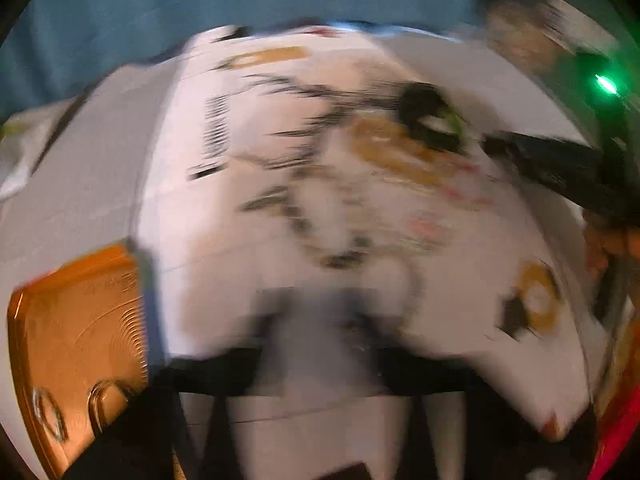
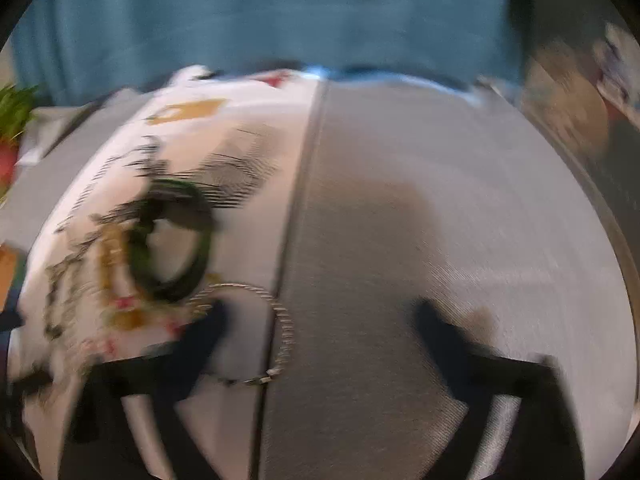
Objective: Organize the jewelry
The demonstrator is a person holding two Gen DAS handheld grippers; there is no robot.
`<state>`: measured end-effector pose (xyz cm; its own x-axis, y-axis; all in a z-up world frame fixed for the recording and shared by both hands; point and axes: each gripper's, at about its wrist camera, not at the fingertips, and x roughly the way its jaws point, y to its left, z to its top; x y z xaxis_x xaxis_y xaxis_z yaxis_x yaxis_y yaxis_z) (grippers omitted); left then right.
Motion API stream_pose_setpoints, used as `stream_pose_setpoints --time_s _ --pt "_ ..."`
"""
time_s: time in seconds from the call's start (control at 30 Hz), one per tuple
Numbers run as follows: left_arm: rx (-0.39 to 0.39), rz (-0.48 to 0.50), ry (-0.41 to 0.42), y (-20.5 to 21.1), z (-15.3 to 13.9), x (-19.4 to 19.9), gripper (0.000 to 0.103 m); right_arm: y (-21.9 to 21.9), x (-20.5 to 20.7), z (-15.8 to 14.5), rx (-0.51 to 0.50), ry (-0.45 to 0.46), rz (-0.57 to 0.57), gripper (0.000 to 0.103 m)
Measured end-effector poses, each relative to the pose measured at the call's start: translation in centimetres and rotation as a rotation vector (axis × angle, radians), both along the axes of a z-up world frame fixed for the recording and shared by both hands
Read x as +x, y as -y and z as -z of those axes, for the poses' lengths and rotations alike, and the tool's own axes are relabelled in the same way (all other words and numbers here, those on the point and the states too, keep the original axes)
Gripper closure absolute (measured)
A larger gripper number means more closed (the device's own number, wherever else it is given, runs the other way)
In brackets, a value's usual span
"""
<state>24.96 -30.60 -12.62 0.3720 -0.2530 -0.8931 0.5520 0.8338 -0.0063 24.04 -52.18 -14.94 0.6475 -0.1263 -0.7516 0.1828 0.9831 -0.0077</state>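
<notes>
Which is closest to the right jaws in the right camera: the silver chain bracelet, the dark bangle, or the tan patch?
1. silver chain bracelet, beside the left finger.
2. dark bangle, farther up-left on the cloth.
3. tan patch, far at the cloth's back.

Blurred black two-fingered right tool (image 2: 320, 320); dark, smeared left tool (image 1: 316, 320).

Right tool (image 2: 320, 320) spread wide, silver bracelet (image 2: 276, 328) at left finger (image 2: 208, 328), blurred
</notes>
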Motion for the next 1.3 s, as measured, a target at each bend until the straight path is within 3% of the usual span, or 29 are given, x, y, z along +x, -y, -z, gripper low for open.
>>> stream_pose_setpoints --time_s 0.03,0.07,0.13,0.3,0.6,0.97,1.3 --pt "0.003 0.016 -0.004 0.3 0.0 -0.3 0.099 -0.7 -0.2 -0.2 -0.012 0.000 -0.041 0.098" --pt "0.003 0.019 -0.006 0.3 -0.1 -0.5 0.099 -1.3 -0.4 -0.2 -0.048 -0.016 -0.048 0.100" --pt "-0.017 0.023 -0.024 0.0 -0.3 -1.0 0.099 -1.7 -0.9 -0.3 -0.049 -0.021 -0.052 0.100" --pt "-0.061 0.008 -0.010 -1.6 -2.2 -2.4 0.099 -1.3 -4.5 -1.7 0.059 0.012 0.014 0.100" --pt "-0.140 -0.002 0.076 -4.7 -8.3 -6.6 0.099 -4.5 -11.0 -7.1 0.046 0.094 0.037 0.100" --pt "-0.189 -0.075 0.156 -11.7 -13.5 -13.0 0.099 -13.0 -18.5 -12.6 0.022 0.157 -0.038 0.100" --pt "-0.222 -0.145 0.194 -19.2 -15.2 -18.5 0.099 -22.6 -23.7 -13.9 0.017 0.163 -0.178 0.100"
